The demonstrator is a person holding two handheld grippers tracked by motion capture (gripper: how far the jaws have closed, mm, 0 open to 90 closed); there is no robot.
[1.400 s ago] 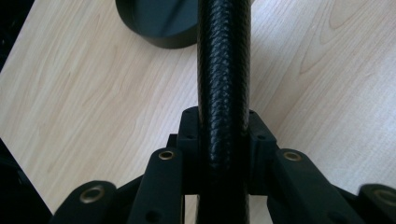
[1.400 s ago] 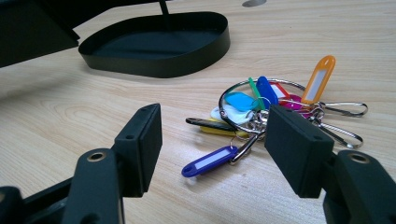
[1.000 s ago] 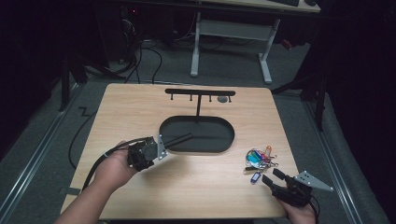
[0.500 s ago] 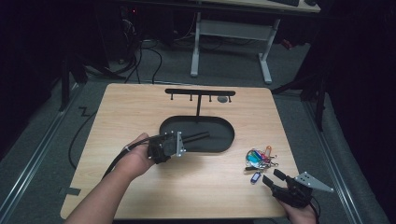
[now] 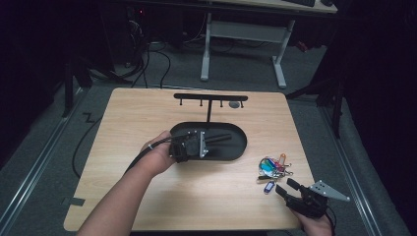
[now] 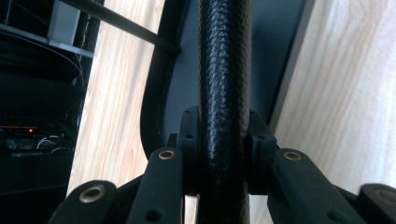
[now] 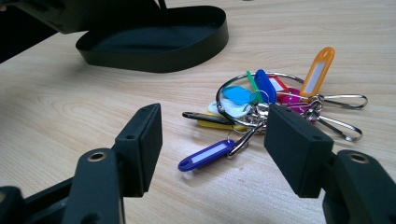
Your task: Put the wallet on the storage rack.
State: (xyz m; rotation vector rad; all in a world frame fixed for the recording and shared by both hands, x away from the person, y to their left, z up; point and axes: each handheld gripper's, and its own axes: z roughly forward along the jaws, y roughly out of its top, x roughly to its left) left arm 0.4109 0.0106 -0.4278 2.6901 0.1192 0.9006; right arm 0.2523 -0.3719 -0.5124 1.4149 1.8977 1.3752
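While dark floor and black cables ring the pale wood worktop (image 5: 147, 118), the left hand-held gripper (image 5: 216, 141) lies level over the black oval tray (image 5: 241, 147) at the worktop's middle, its jaws closed on a black textured rod (image 6: 224, 70) that runs between them. Behind the tray, a thin post carries a black hook rail (image 5: 210, 97). Near the front right corner, the right hand-held gripper (image 5: 287, 189) rests low with its jaws apart and nothing between them, pointing at a bunch of keys with coloured tags (image 7: 266, 100) lying flat on the wood just right of the tray; a blue tag (image 7: 205, 155) lies nearest the jaws. Beyond the far edge stands a grey-legged desk (image 5: 246, 34) in the unlit room
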